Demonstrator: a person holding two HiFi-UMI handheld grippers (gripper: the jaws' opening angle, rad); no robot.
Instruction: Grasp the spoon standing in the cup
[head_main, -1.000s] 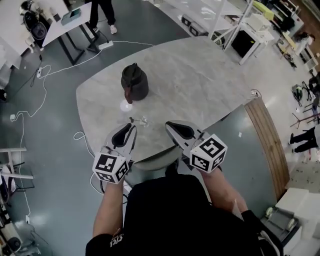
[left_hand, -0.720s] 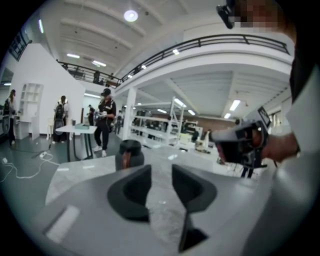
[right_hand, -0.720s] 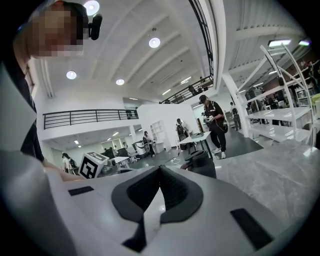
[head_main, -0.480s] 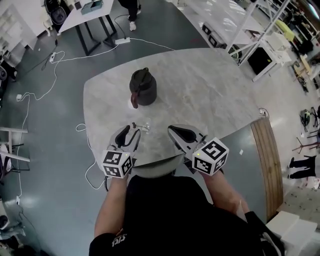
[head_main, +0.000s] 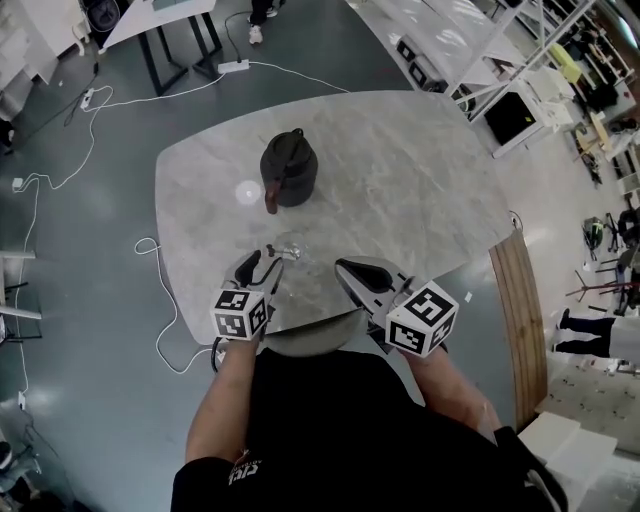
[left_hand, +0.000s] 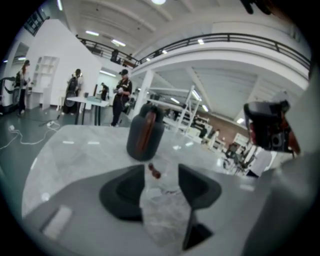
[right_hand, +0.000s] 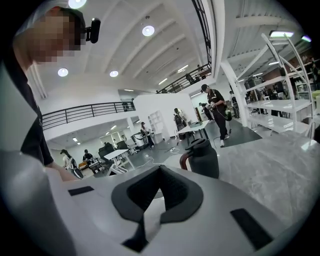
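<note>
Marble table (head_main: 410, 170): glass cup (head_main: 291, 250) holds spoon (head_main: 271, 238); dark jug (head_main: 289, 170) behind.

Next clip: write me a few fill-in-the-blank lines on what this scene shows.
The left tool's jaws stand ____. The right tool's jaws are ____. The spoon stands in a clear ____.
Missing: open; shut; cup.
The left jaws have just been opening, the cup ahead of them, not between.
</note>
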